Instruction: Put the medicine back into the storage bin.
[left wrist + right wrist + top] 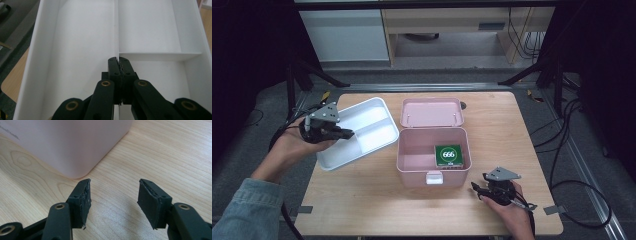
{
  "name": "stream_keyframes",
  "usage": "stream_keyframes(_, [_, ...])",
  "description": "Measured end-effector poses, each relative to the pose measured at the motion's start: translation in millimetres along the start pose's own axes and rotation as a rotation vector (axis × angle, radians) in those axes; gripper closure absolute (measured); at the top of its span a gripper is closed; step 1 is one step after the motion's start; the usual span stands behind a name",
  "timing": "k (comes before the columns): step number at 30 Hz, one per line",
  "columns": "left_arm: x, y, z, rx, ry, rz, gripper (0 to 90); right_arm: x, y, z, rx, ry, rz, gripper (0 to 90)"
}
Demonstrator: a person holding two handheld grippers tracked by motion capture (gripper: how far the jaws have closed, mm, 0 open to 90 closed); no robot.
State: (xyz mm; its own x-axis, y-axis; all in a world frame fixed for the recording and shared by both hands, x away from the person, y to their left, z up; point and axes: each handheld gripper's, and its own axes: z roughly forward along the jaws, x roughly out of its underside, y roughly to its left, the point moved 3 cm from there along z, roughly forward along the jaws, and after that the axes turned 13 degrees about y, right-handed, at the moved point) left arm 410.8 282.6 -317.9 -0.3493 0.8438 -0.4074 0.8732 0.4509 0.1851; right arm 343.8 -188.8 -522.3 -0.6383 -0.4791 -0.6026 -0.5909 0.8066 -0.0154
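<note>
high view shows a wood surface with a pink box in the middle. its lid is up and open. a small green pack lies inside the box, at the right side.

a white tray is just left of the box. it has walls inside that split it into parts, and all the parts look bare. the left hand-held gripper has the tray. in the left gripper view its jaws are pressed tight on the thin middle wall of the white tray. the tray looks tilted, with its left end lifted off the surface. its right end is close by the box, but i cannot tell if they touch.

the right hand-held gripper sits low on the surface, near the front right corner of the box. in the right gripper view its jaws are about half open with nothing in them, and the pink box corner is just ahead.

i think the tray goes in or out of the box. the grab is done. the tray is not yet set in its place, so that part is left.
</note>
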Motion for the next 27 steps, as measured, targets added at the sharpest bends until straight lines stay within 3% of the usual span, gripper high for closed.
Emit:
stream_keyframes(8, [-31.3, -2.2, 1.3, 0.007, -0.002, 0.045, 89.4, 0.5, -1.4, -0.8, 0.002, -0.001, 0.007, 43.8])
stream_keyframes(27, [-109.1, -21.4, 30.1, 0.057, 0.011, 0.166, 89.4, -0.4, -4.4, -4.2, 0.005, -0.018, 0.011, 43.9])
